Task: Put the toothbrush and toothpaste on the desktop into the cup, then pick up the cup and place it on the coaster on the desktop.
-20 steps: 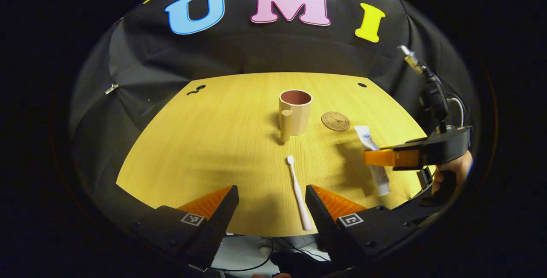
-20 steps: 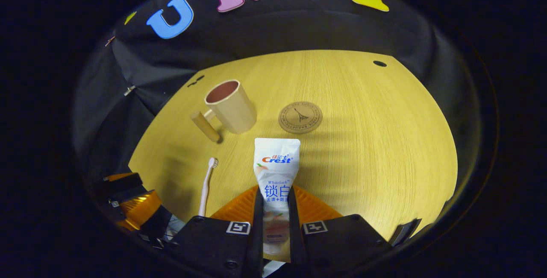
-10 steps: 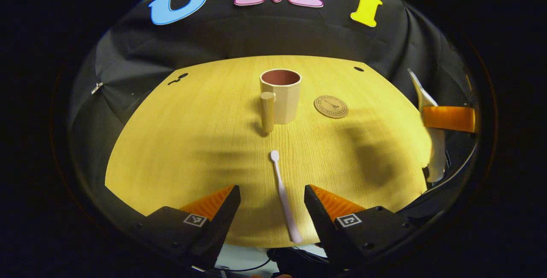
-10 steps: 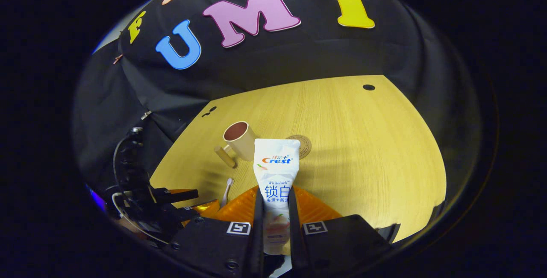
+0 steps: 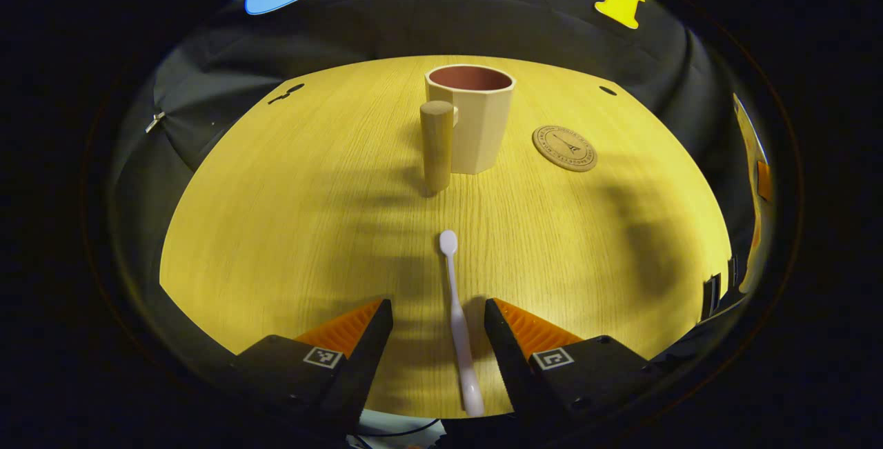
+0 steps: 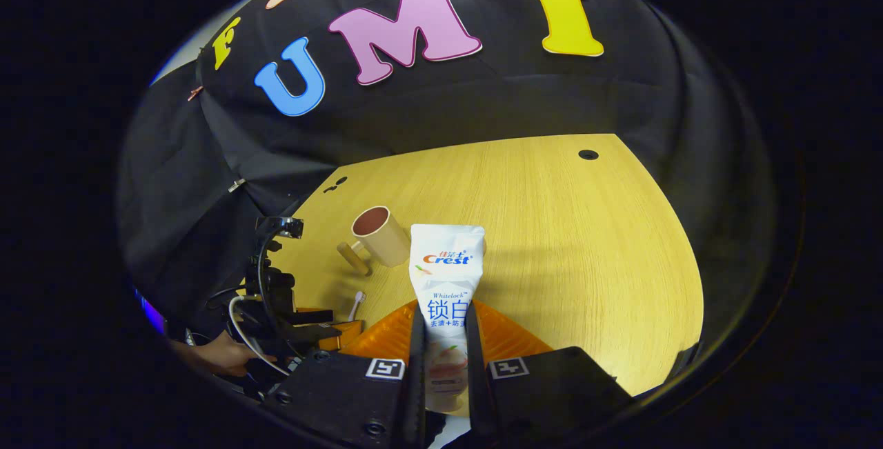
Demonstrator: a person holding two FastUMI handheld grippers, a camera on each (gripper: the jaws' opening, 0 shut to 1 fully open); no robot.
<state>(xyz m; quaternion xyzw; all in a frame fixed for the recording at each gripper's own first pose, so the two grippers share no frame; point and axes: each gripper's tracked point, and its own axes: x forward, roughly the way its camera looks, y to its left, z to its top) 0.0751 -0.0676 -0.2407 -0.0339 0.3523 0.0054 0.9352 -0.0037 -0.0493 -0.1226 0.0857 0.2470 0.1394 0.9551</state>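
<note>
A white toothbrush (image 5: 458,311) lies on the wooden desktop (image 5: 276,214), its handle between the fingers of my open left gripper (image 5: 439,314), head pointing away toward the cup. The beige cup (image 5: 476,118) with a wooden peg handle stands upright farther back, and the round coaster (image 5: 564,148) lies to its right. My right gripper (image 6: 443,338) is shut on the white toothpaste tube (image 6: 445,276), held above the desktop (image 6: 586,256). In the right gripper view the cup (image 6: 379,235) sits beyond the tube to the left, with the toothbrush head (image 6: 358,298) nearer.
The black cloth wall rises behind the desk. Small dark holes (image 5: 607,90) mark the far desktop. In the right gripper view the left gripper (image 6: 303,328) and a hand (image 6: 221,352) holding it sit at lower left, at the desk's near edge.
My left gripper has moved forward and lower, bringing the toothbrush handle between its fingers. My right gripper has lifted the toothpaste up off the desktop and drawn back.
</note>
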